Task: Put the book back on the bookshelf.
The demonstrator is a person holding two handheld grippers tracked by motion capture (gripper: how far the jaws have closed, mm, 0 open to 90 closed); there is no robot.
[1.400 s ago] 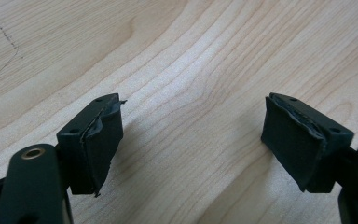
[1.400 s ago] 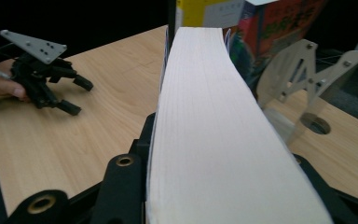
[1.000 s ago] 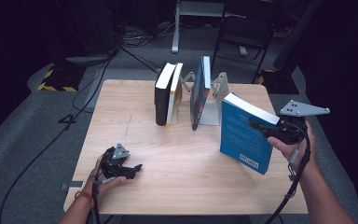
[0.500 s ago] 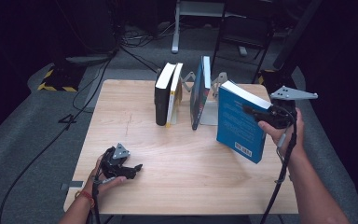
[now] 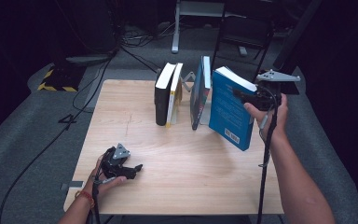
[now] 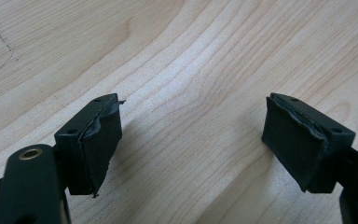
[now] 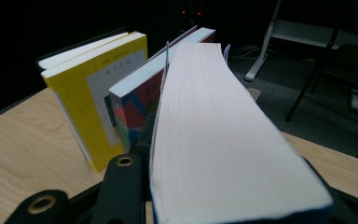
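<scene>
My right gripper (image 5: 243,95) is shut on a thick blue-covered book (image 5: 227,114) and holds it tilted above the table's right side, close beside the row of standing books. In the right gripper view the book's white page edge (image 7: 214,130) runs between the jaws of my right gripper (image 7: 233,198). The row holds a black book (image 5: 161,95), a yellow book (image 5: 174,95) (image 7: 107,88) and a colourful blue book (image 5: 199,93) (image 7: 137,95). Near the front left corner my left gripper (image 5: 133,170) (image 6: 193,100) rests open on the wood, with nothing between its pads (image 6: 98,140).
The wooden table (image 5: 177,177) has free room across its middle and front. A grey metal bookend (image 5: 188,78) shows behind the row. Beyond the far edge are chair legs, a stand and cables on a dark floor (image 5: 135,42).
My right gripper has carried the blue book left and away from me, up against the row of standing books. The left gripper has stayed where it was.
</scene>
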